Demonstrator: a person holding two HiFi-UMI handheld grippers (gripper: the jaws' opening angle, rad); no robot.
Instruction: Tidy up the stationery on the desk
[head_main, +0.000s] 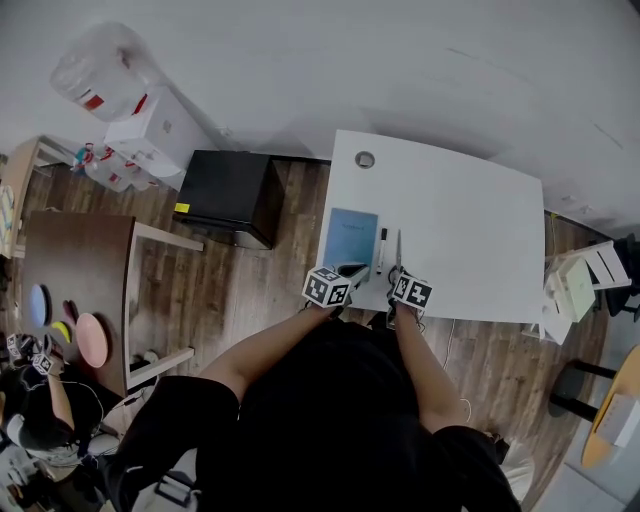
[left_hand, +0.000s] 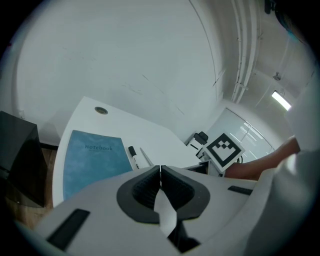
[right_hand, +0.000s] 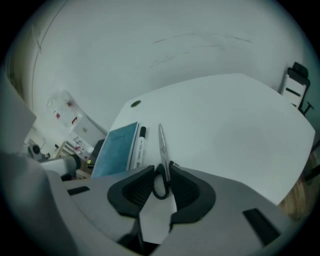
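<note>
On the white desk (head_main: 470, 240) a blue notebook (head_main: 352, 236), a black-capped marker (head_main: 382, 250) and scissors (head_main: 398, 250) lie side by side near the front edge. My right gripper (right_hand: 162, 180) is shut on the scissors' black handle, and the blades (right_hand: 162, 145) point away across the desk beside the marker (right_hand: 141, 145) and notebook (right_hand: 116, 150). The left gripper (left_hand: 160, 172) hangs shut and empty just in front of the notebook (left_hand: 92, 160). In the head view the left gripper (head_main: 350, 270) and right gripper (head_main: 398, 275) sit close together at the desk's near edge.
A round cable hole (head_main: 365, 159) is at the desk's far left corner. A black cabinet (head_main: 230, 195) stands left of the desk, with a brown table (head_main: 75, 290) further left. White furniture (head_main: 575, 285) stands off the desk's right end.
</note>
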